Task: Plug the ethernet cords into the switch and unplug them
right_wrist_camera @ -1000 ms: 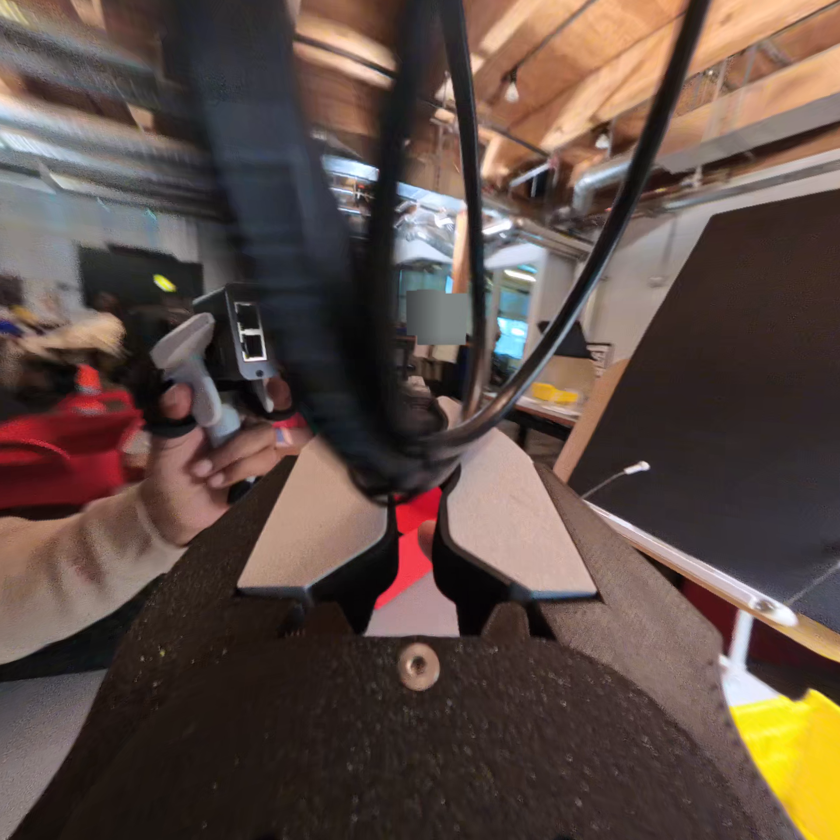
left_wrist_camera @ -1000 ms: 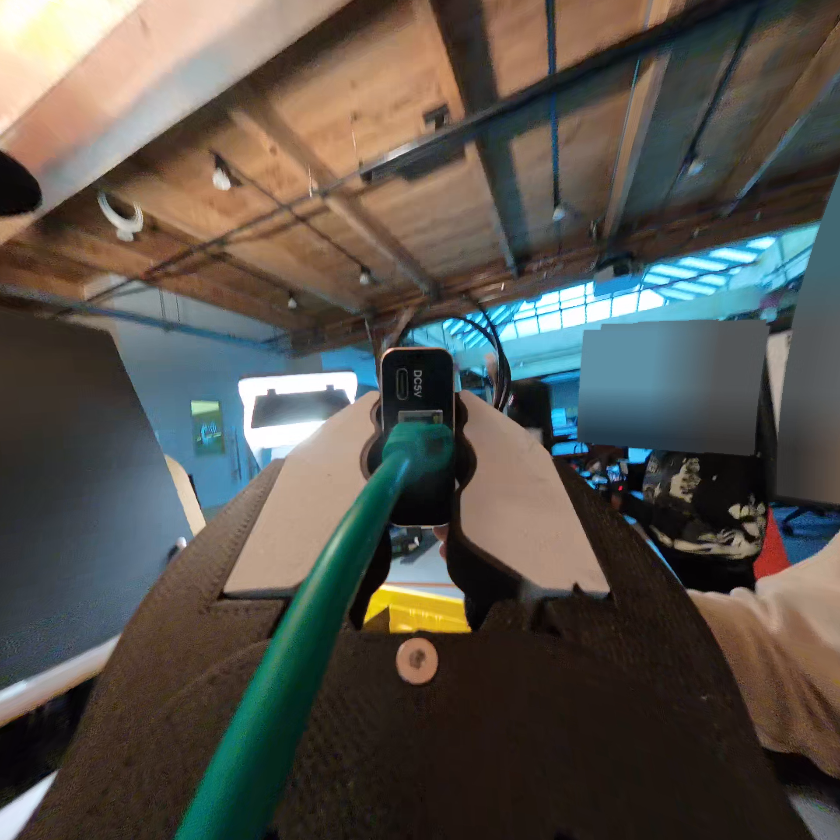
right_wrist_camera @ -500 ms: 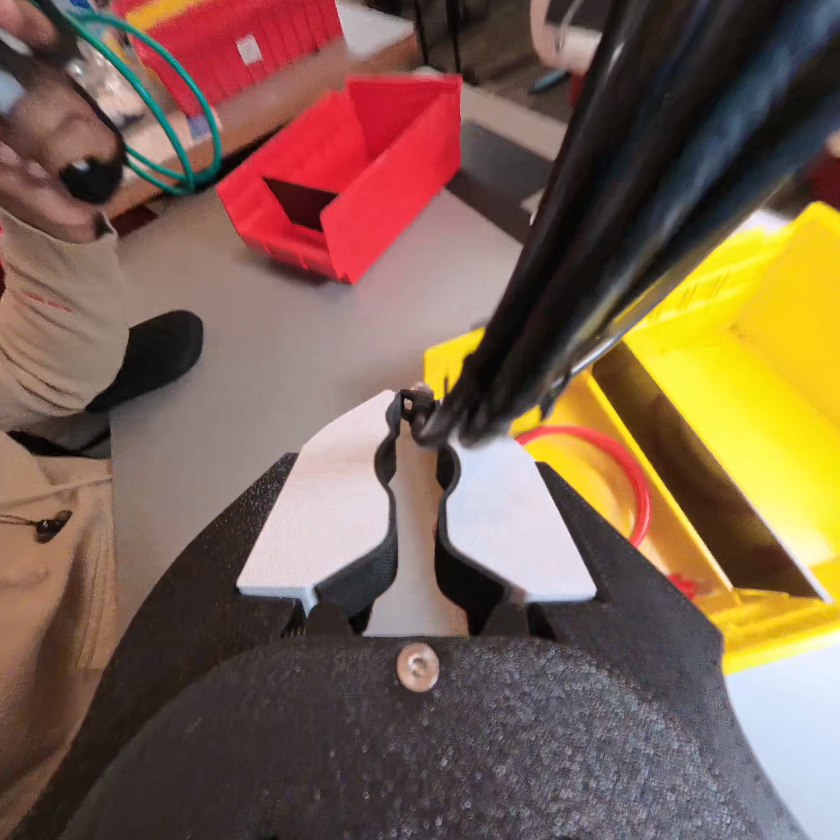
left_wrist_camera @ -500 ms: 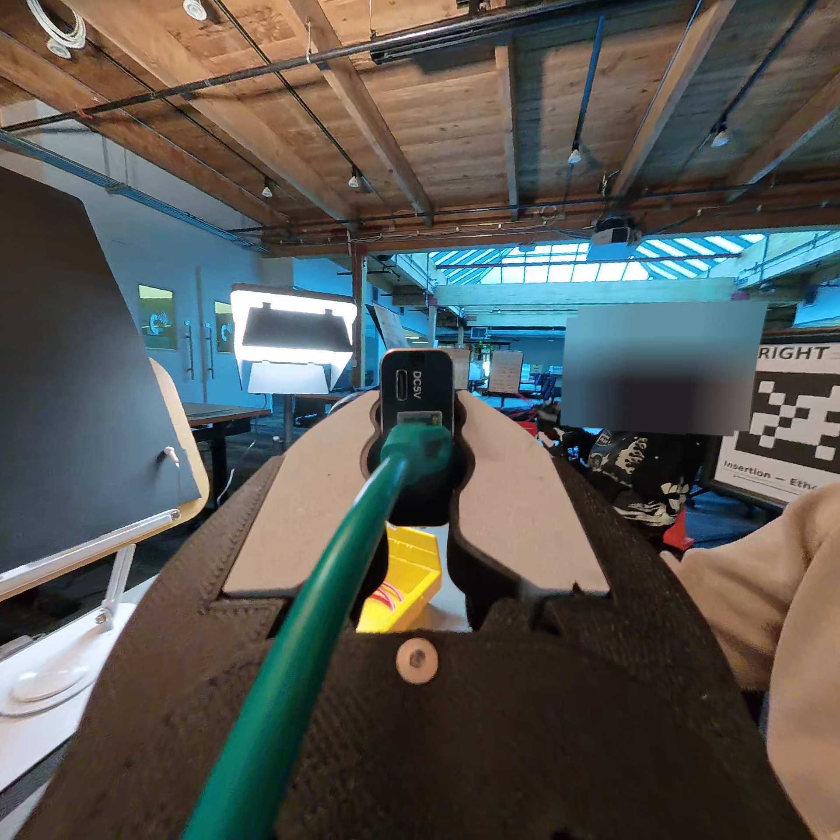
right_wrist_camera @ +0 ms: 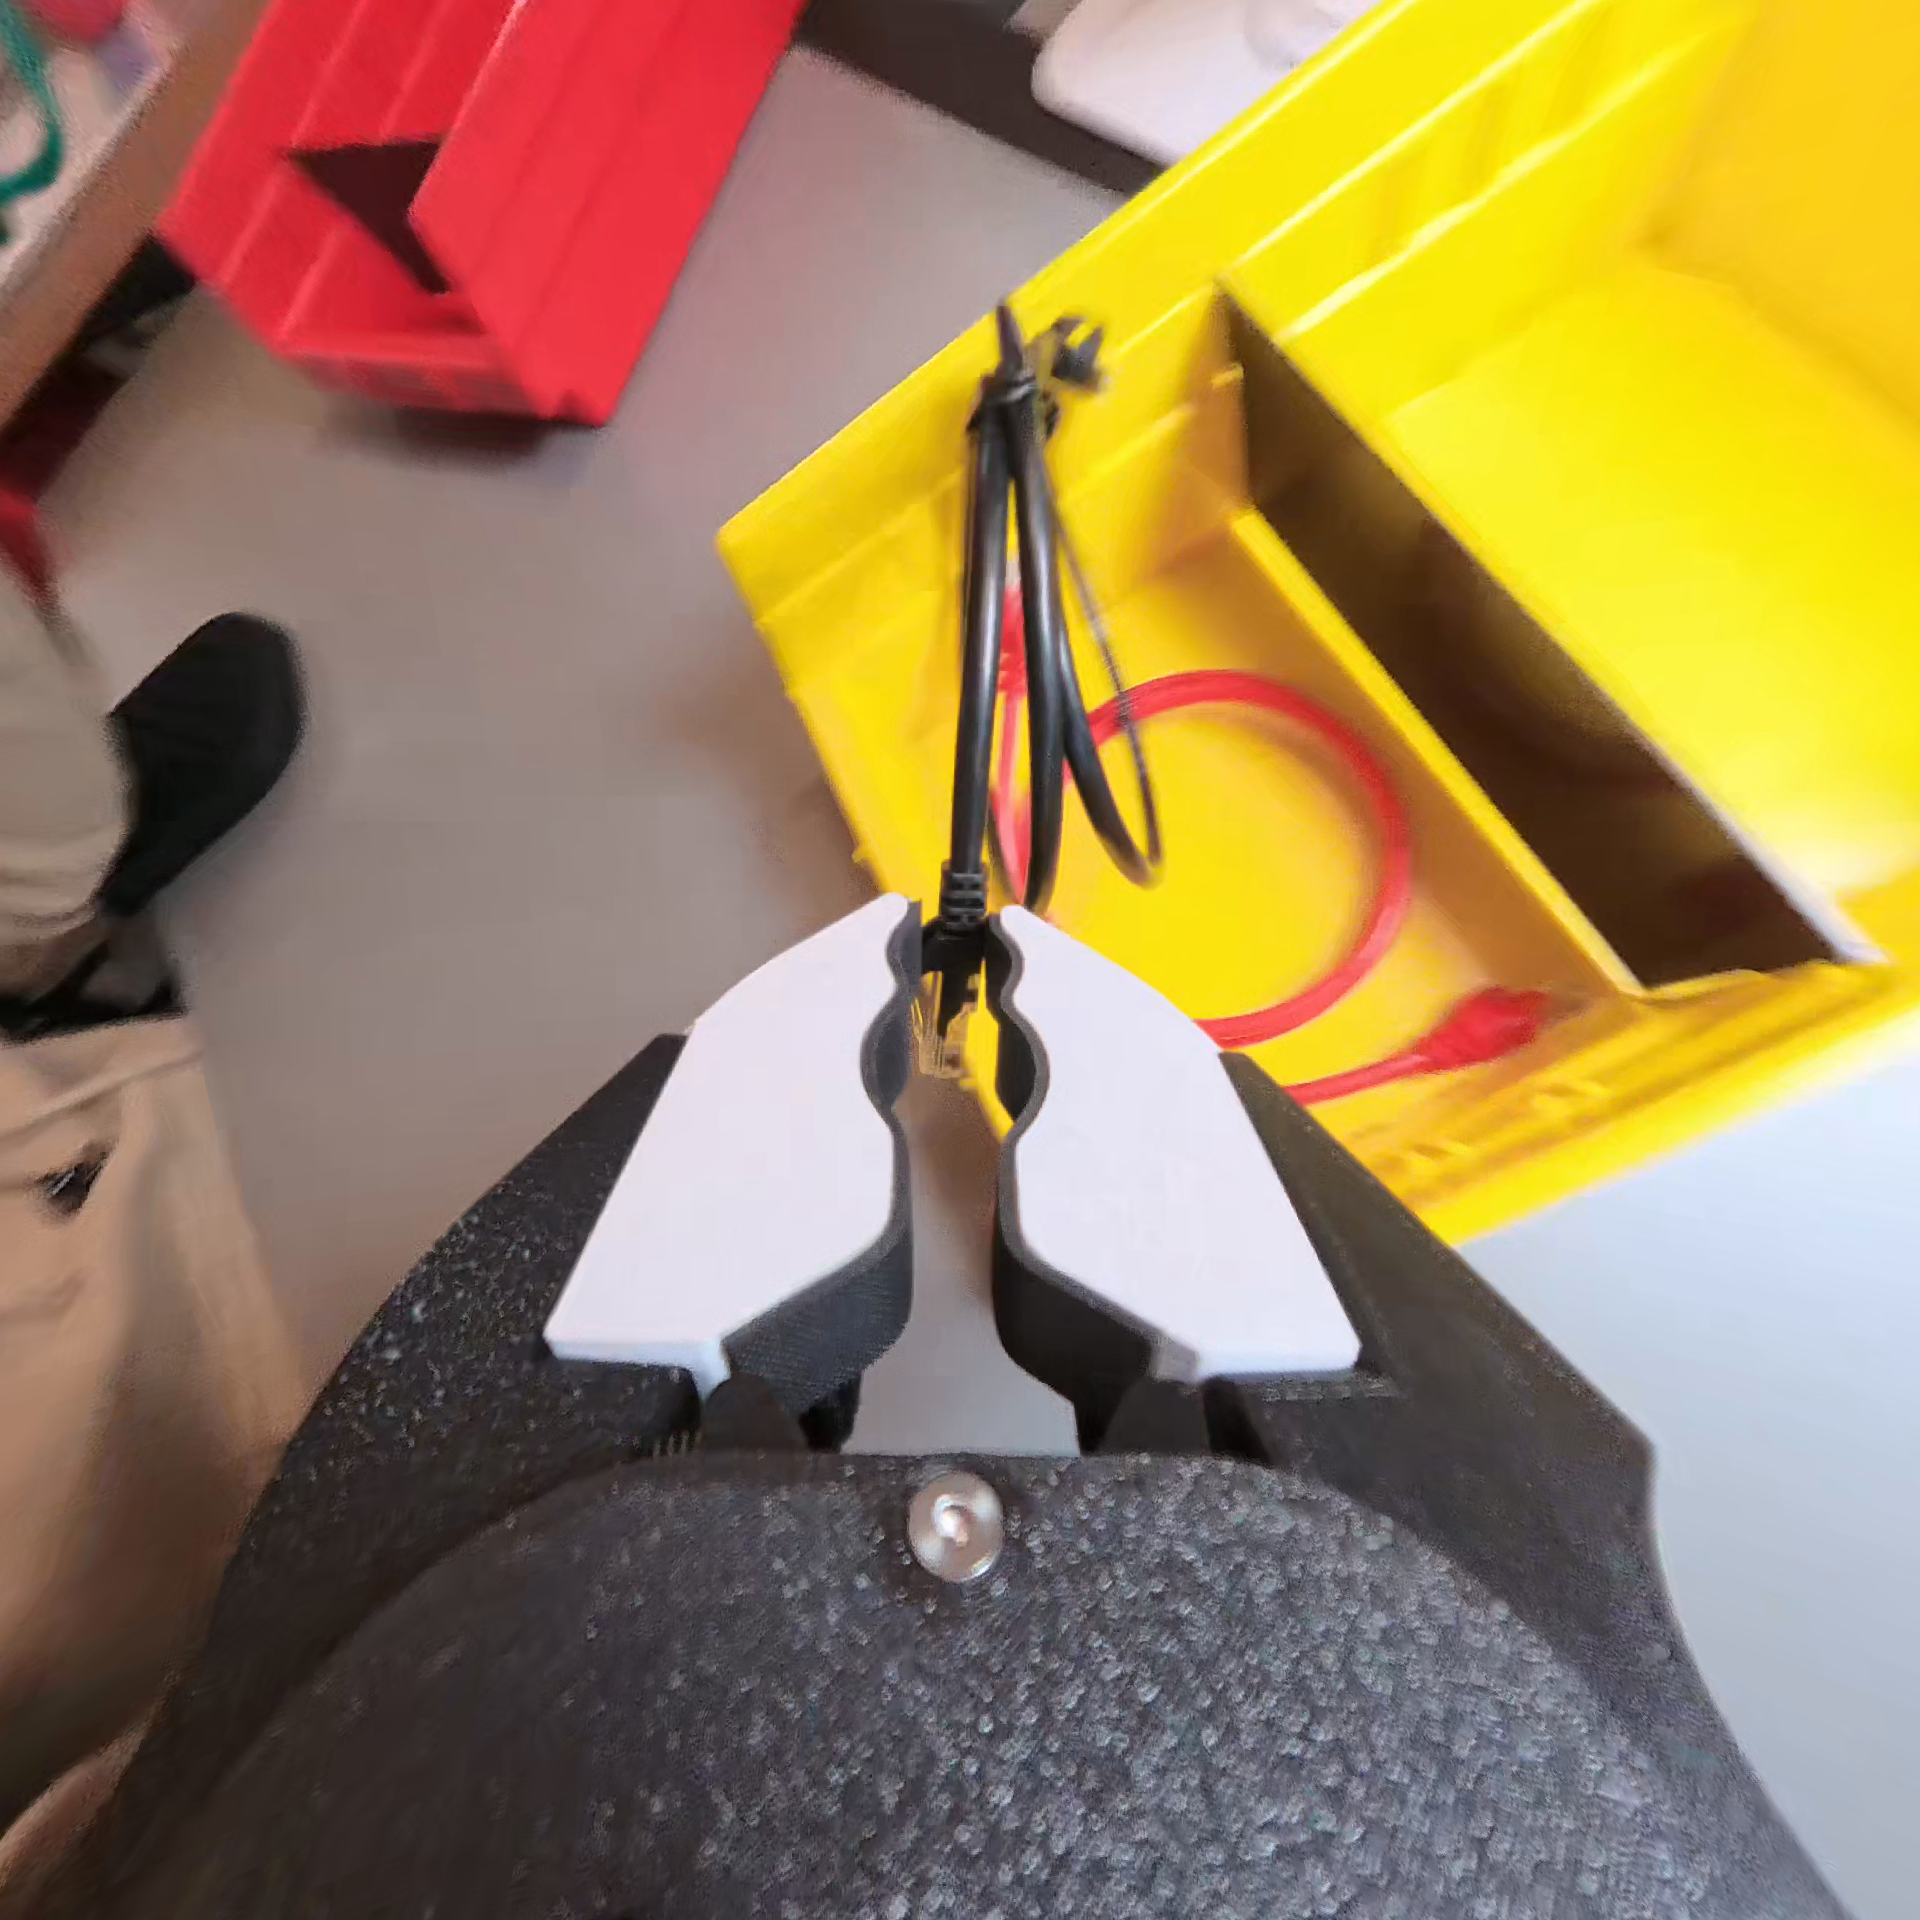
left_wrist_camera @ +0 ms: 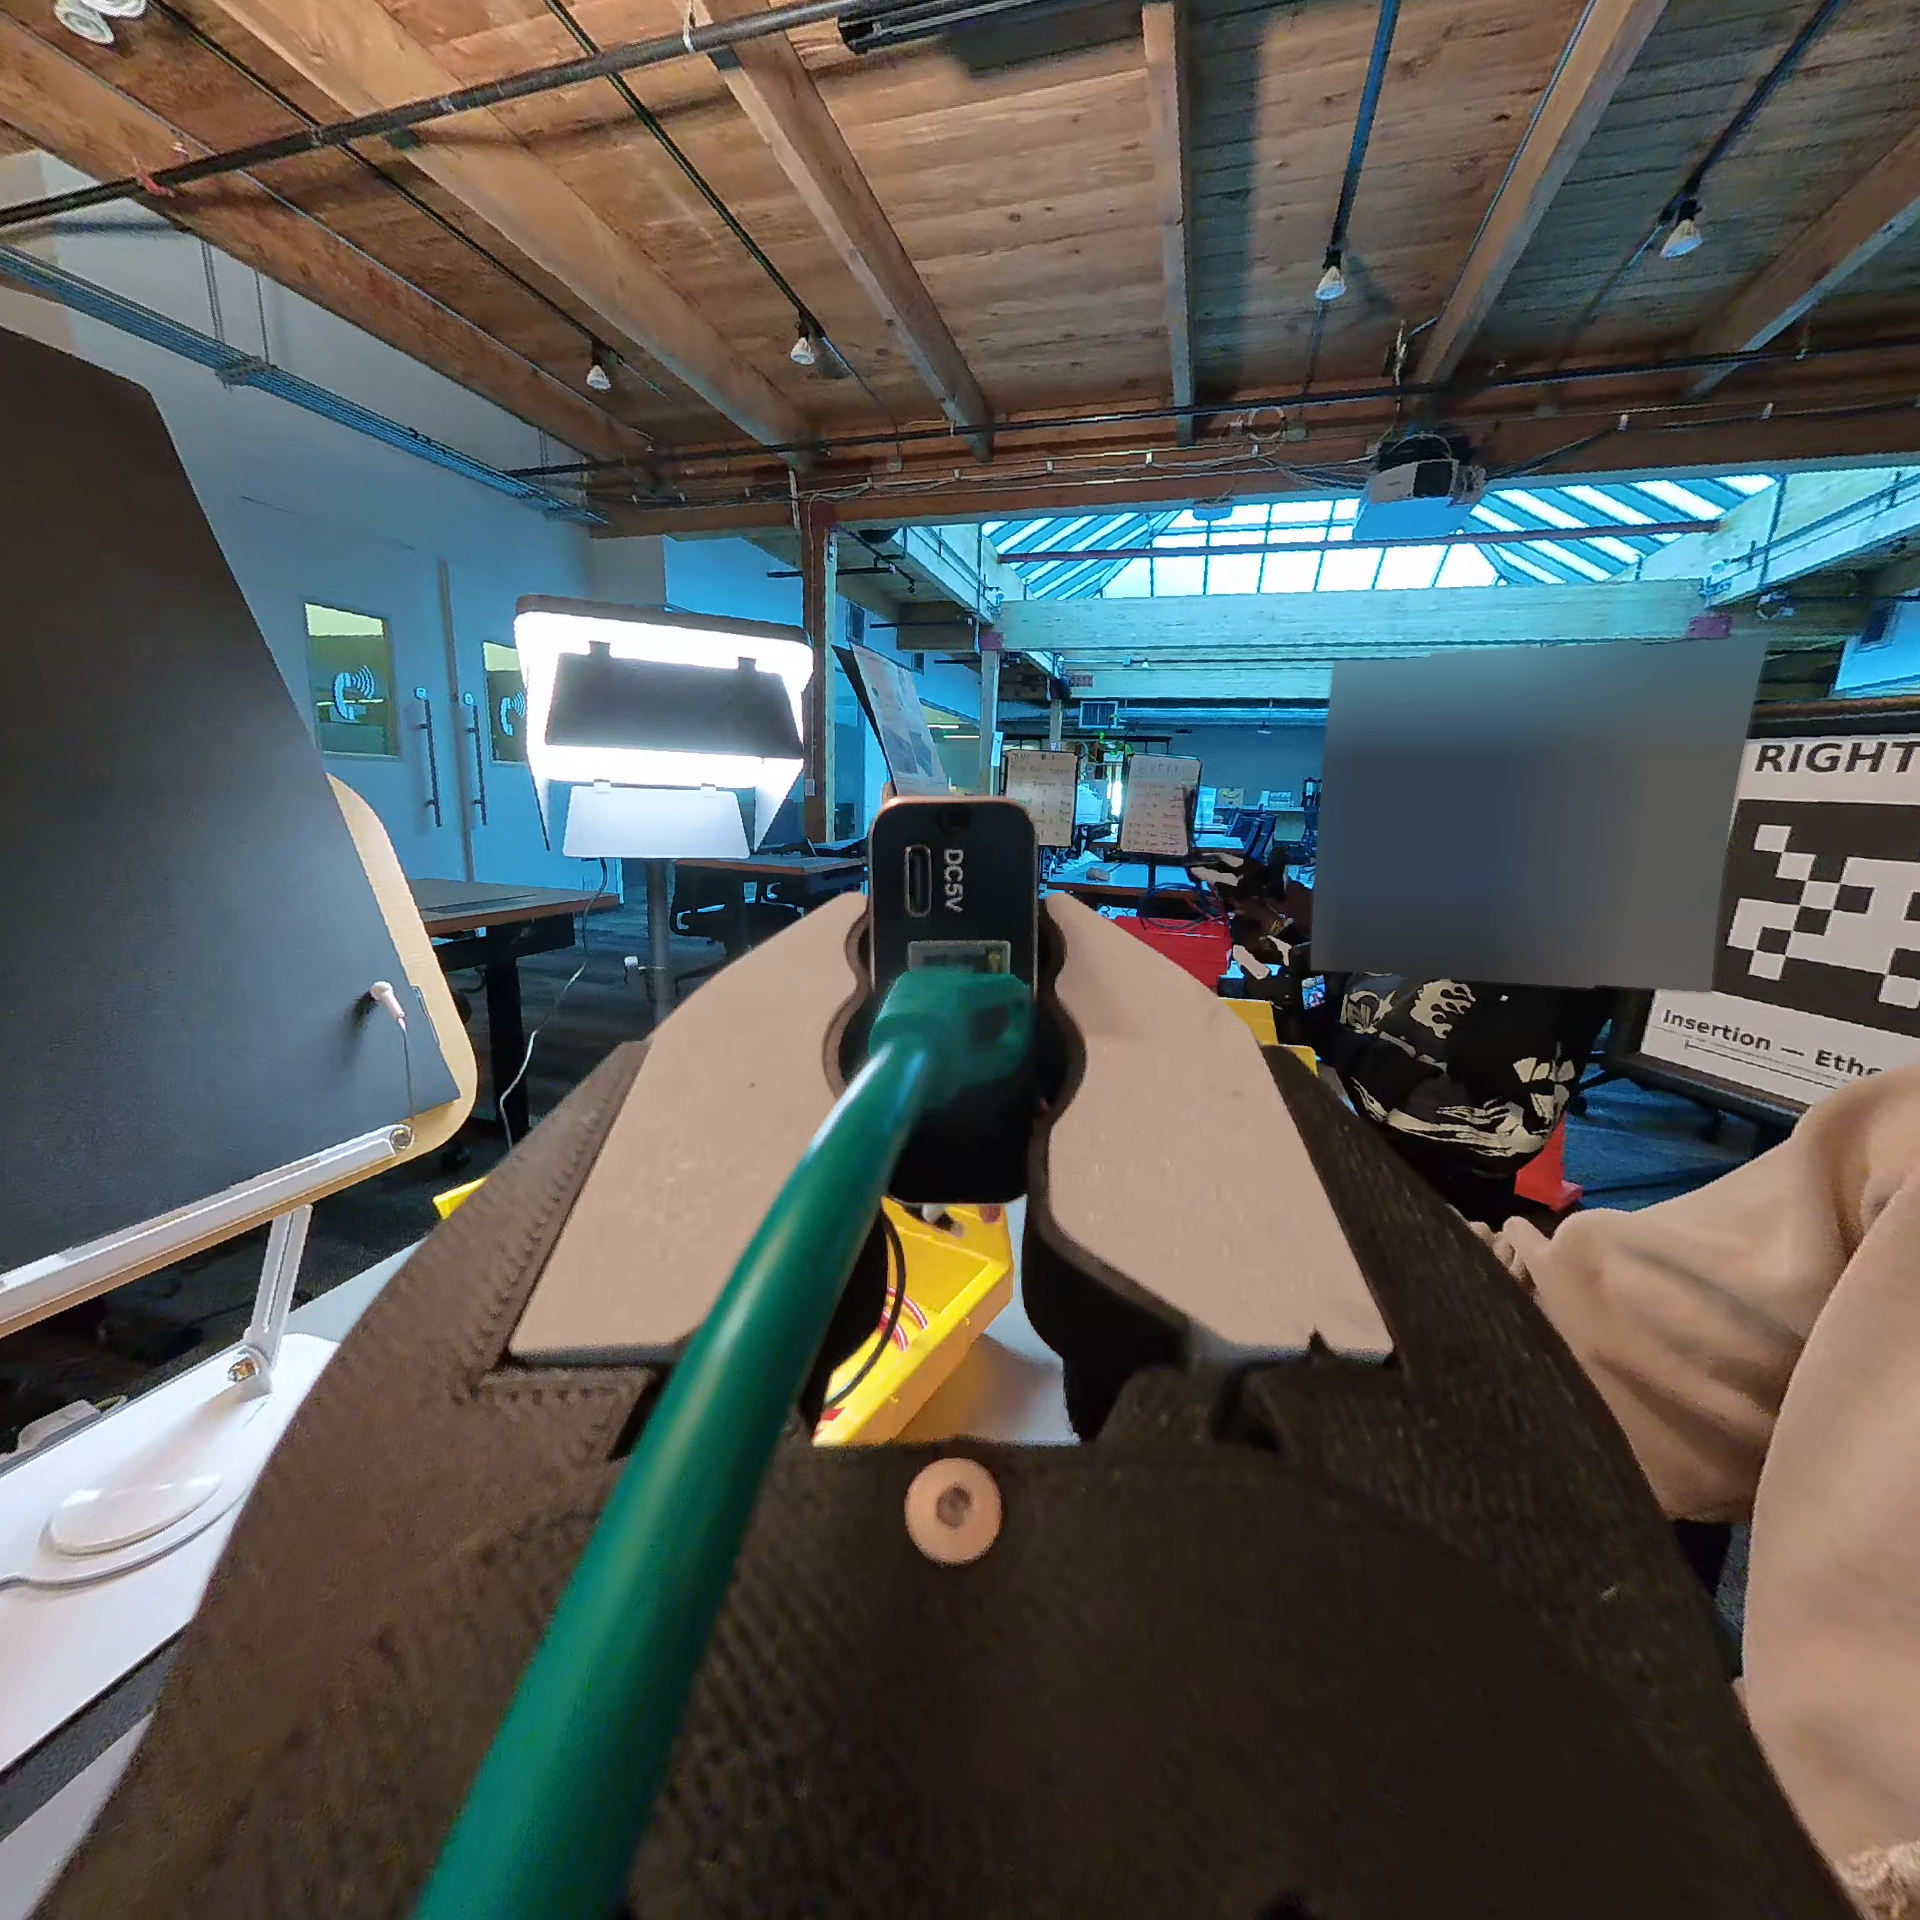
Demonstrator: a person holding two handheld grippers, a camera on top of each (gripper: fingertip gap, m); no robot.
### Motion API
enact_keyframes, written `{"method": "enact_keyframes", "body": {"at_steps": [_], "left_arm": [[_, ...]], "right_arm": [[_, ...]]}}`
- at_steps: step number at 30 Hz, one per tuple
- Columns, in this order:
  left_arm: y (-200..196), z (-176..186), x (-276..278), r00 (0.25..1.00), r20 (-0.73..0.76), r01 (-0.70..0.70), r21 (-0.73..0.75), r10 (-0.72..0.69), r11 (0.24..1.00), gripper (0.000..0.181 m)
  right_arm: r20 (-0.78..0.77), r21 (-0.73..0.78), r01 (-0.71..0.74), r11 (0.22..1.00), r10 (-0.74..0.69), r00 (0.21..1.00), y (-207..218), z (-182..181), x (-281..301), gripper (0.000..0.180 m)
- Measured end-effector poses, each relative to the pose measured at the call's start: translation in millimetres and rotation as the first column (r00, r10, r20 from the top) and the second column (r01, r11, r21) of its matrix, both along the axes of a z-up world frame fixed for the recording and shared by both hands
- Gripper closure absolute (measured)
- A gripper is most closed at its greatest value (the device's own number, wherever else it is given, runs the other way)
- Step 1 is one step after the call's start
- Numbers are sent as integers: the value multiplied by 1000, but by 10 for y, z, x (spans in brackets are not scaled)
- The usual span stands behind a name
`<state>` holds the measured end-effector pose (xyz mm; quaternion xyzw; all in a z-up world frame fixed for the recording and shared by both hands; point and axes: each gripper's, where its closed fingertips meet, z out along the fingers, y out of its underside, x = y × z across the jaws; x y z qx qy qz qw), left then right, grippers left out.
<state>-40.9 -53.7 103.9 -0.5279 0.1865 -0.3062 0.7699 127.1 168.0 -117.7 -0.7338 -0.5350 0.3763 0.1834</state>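
Left gripper (left_wrist_camera: 954,1023) clamped the small rigid switch (left_wrist_camera: 953,914), green cord (left_wrist_camera: 727,1382) plugged in; right gripper (right_wrist_camera: 956,971) pinched the black cord (right_wrist_camera: 997,665) at its plug, probably light, floppy, best held by the plug

A timber ceiling (left_wrist_camera: 935,208) of planks and beams runs overhead, crossed by dark conduit and small spotlights. Far back, a skylight (left_wrist_camera: 1351,540) lets in blue daylight. A lit softbox panel (left_wrist_camera: 665,717) stands on a pole beside the pale wall (left_wrist_camera: 343,540) with its two glazed doors. Desks (left_wrist_camera: 499,904) fill the open hall behind. On the left a dark board (left_wrist_camera: 156,831) leans on a white stand.
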Motion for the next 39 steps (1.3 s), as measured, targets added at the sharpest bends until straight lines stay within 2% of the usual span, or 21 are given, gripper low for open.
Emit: {"method": "enact_keyframes", "body": {"at_steps": [2, 5, 7, 9, 11, 15, 18, 21, 26, 29, 32, 35, 39], "left_arm": [[19, -20, 8, 1000, -1, 3, -10, -3, 1000, 154], [58, -60, 17, 1000, -3, 2, -25, -2, 1000, 155], [94, -98, 22, 1000, -3, 5, -42, -5, 999, 154], [139, -152, 30, 1000, -6, 10, -69, -11, 998, 155], [205, -246, 51, 1000, -20, 21, -124, -23, 992, 155], [352, -591, 185, 990, -86, 76, -315, -108, 946, 155], [448, -963, 310, 969, -175, 71, -473, -173, 878, 155], [488, -1329, 442, 924, -296, 30, -574, -242, 818, 155], [465, -1832, 720, 817, -448, -32, -664, -364, 747, 155], [405, -2068, 881, 744, -505, -56, -699, -437, 713, 154], [372, -2239, 937, 684, -554, -93, -712, -475, 696, 154], [435, -2192, 859, 706, -552, -106, -702, -444, 704, 155], [496, -2101, 748, 717, -577, -141, -668, -390, 731, 150]], "right_arm": [[-59, 81, 128, 988, -124, 991, 227, 150, 3, 166], [-159, 292, 330, 898, -294, 942, 585, 452, 70, 157], [-243, 397, 372, 839, -295, 924, 618, 687, 63, 152], [-326, 466, 367, 805, -229, 917, 512, 928, -22, 149], [-396, 515, 327, 792, -119, 910, 284, 1153, -163, 145], [-460, 547, 147, 824, 150, 875, -430, 1448, -508, 144], [-442, 559, -50, 828, 348, 827, -1049, 1489, -732, 145], [-406, 571, -194, 797, 480, 777, -1561, 1443, -924, 145], [-298, 575, -302, 760, 538, 788, -1937, 1095, -1266, 150], [-274, 515, -373, 772, 561, 781, -2036, 872, -1387, 153], [-259, 484, -445, 754, 609, 750, -2110, 760, -1389, 172], [-320, 484, -389, 784, 572, 755, -1957, 868, -1387, 174], [-463, 384, -327, 863, 487, 741, -1842, 969, -1469, 175]]}}
